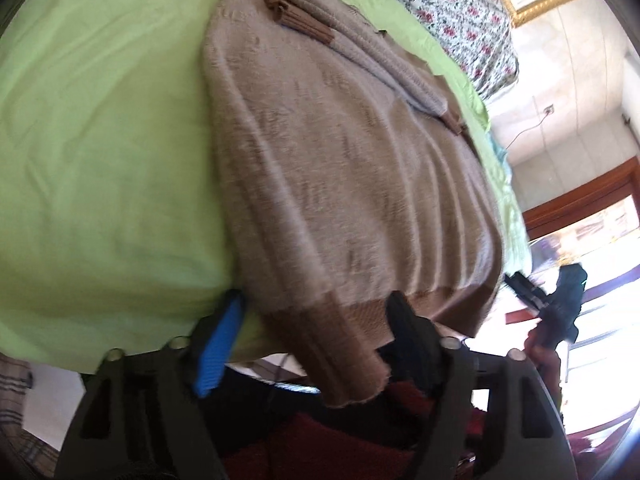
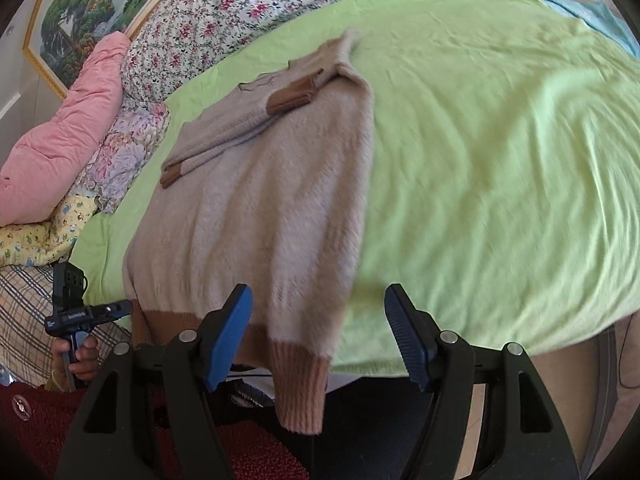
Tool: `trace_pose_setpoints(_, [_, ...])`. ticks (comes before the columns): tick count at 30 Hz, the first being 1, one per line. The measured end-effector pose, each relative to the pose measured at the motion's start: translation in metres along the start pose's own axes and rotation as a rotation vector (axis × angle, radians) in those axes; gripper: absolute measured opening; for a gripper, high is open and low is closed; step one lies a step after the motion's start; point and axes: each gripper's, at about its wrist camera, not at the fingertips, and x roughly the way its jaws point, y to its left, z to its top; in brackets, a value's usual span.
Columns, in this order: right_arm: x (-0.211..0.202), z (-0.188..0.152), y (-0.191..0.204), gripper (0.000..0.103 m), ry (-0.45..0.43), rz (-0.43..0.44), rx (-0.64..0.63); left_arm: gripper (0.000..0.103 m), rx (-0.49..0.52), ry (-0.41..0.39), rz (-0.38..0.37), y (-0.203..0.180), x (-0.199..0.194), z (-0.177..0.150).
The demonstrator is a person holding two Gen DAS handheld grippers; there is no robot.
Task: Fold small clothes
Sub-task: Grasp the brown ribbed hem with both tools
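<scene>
A: How far is the folding, as you judge it?

B: I think it is about in the middle. The beige sweater [image 2: 256, 200] lies on the bed [image 2: 480, 160] with the green sheet, and both sleeves [image 2: 240, 128] are already laid across the upper part of the body, their brown cuffs on top. So the sleeve step looks done.

A: And what is left?

B: The body is not yet folded in its length. The brown hem [image 1: 352, 320] hangs over the near edge of the bed, so the lower part must be brought up toward the collar, and maybe one more fold after that.

A: What are the grippers doing?

B: The left gripper [image 1: 316, 324] is at the hem, near one bottom corner. Its jaws stand wide apart and the hem is between them, but the pads do not press on it. The right gripper [image 2: 320, 312] is at the other bottom corner; its jaws are also apart, and the knit lies between them without being clamped.

A: So nothing is held now?

B: As far as I can see, nothing. I judge that both are placed to take the hem corners
</scene>
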Motion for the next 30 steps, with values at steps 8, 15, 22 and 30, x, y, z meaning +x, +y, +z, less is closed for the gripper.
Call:
trace_pose_setpoints(8, [0.002, -0.005, -0.005, 0.069, -0.002, 0.023, 0.023, 0.02, 0.096, -0.015, 0.194, -0.013, 0.01, 0.001])
trace_pose_setpoints(15, [-0.001, -0.017, -0.018, 0.069, 0.016, 0.06, 0.039, 0.012, 0.094, -0.044, 0.118, 0.008, -0.009, -0.004])
trace_pose_setpoints(22, [0.028, -0.035, -0.007, 0.069, 0.112, 0.195, 0.011, 0.05, 0.107, 0.025, 0.069, -0.002, 0.008, -0.002])
trace_pose_setpoints(30, [0.055, -0.039, 0.016, 0.012, 0.169, 0.241, -0.043, 0.008, 0.226, 0.025, 0.129, -0.005, 0.008, -0.012])
